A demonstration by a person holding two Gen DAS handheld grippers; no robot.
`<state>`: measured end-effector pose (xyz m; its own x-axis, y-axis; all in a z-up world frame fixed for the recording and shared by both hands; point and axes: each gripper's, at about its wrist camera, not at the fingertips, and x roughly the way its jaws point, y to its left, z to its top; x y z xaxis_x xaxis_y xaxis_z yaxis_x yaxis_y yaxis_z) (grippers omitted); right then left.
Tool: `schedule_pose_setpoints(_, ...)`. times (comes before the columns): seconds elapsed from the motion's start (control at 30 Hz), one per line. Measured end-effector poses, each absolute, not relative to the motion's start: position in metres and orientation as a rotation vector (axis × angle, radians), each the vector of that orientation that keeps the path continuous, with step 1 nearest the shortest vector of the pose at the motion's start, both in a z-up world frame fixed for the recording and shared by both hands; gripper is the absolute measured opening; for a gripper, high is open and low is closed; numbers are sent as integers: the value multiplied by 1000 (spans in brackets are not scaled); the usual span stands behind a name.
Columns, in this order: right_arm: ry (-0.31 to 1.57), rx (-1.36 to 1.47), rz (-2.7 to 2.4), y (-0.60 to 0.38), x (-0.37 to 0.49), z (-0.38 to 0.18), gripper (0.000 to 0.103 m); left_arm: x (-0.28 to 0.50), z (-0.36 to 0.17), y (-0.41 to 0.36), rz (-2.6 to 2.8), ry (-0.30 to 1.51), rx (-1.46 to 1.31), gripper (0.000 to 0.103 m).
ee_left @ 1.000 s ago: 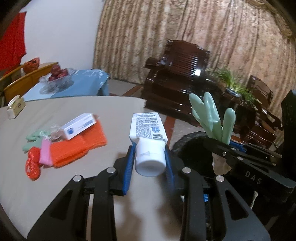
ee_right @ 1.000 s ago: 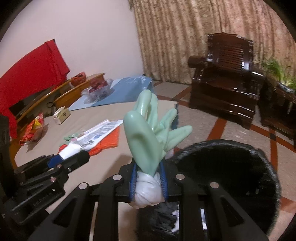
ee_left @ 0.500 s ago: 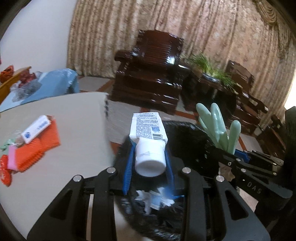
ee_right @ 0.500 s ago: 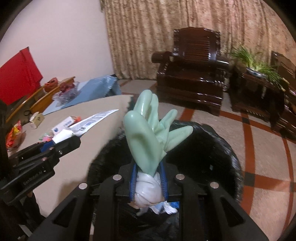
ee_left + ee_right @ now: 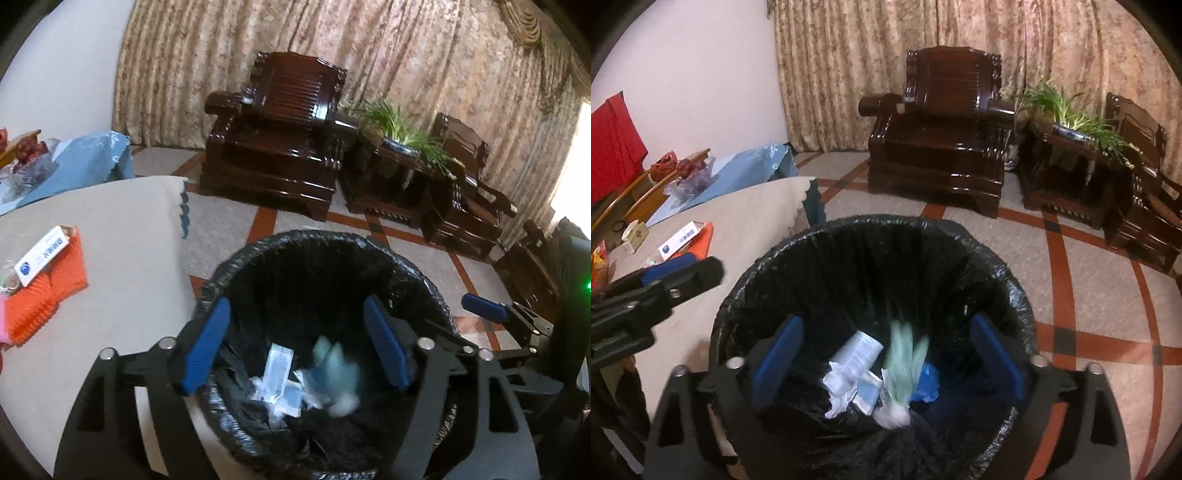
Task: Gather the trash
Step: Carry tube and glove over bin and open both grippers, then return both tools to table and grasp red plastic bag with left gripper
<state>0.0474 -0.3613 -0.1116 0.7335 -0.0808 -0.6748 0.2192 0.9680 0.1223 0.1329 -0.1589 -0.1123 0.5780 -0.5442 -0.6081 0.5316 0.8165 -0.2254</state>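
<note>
A bin lined with a black bag stands beside the table. Above it my left gripper has its jaws opening, nothing between the blue pads. The white tube lies among crumpled scraps at the bottom. My right gripper also hangs over the bin with jaws opening wide and empty. The pale green glove is a blur dropping inside the bin. A white box rests on orange netting on the table.
The beige tablecloth ends just left of the bin. Dark wooden armchairs and a plant stand line the curtain. A blue-covered table with a fruit bowl stands at far left. Patterned floor lies right of the bin.
Both grippers swung from the table over the bin, then opened. The tube left the left gripper and the green glove left the right gripper; both dropped into the bin.
</note>
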Motion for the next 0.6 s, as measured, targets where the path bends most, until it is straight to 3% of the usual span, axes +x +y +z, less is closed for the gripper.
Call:
schedule_pose_setpoints(0.2,674,230,-127,-350,50,-99,97,129,-97,-124,-531,666,-17,89)
schedule_pose_setpoints(0.6,608,156,51,-258,91,-79,97,130,-83,-13,-262,625,-39,90)
